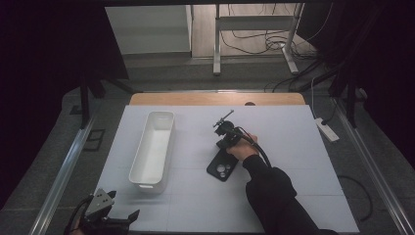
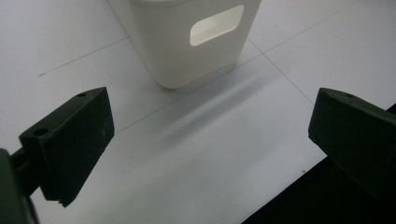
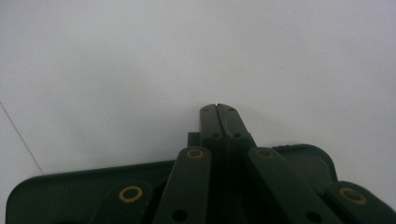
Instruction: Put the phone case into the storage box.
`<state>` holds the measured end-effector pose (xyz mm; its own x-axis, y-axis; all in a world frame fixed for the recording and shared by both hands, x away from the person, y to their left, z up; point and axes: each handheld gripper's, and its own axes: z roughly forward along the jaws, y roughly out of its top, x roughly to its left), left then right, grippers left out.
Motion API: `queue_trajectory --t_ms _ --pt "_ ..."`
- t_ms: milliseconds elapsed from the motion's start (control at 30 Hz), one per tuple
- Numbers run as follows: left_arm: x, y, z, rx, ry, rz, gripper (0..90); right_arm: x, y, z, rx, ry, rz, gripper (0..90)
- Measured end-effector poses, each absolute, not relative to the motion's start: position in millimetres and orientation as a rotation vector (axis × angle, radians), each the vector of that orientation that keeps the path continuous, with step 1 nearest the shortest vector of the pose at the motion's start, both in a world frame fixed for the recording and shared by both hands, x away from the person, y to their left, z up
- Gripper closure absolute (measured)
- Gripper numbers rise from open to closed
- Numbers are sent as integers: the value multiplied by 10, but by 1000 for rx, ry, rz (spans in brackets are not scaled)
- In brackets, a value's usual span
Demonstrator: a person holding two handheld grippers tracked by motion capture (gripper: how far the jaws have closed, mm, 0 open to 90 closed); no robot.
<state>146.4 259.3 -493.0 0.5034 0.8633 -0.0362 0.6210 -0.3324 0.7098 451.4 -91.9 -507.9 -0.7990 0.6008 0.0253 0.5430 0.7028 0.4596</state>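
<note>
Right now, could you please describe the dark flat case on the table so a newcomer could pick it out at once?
Start from the white table and find the long white bin on its left half. Right of it, beside the person's right hand and the right tool, lies the phone case: flat and black with round cut-outs, unlike the tall bin.

Grey floor (image 1: 58, 161) w/ cables; metal-leg desk (image 1: 254, 29) behind; dark curtains (image 1: 44, 49) at sides.
</note>
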Motion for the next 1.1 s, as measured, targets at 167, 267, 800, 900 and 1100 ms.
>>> queue_trajectory --t_ms 167,267,800,900,1100 --pt "1466 2591 -4931 2074 1211 461 10 4518 -1004 -5073 955 2771 685 900" --pt "1466 2589 -4932 2074 1212 459 10 4516 -1072 -5070 973 2764 682 900" --pt "1472 2580 -4933 2078 1217 461 11 4448 -1488 -5049 1043 2721 678 900" --pt "1473 2578 -4933 2080 1217 461 11 4422 -1564 -5045 1053 2716 672 900" --pt "1475 2576 -4934 2081 1218 460 11 4353 -1682 -5035 1065 2711 660 900"
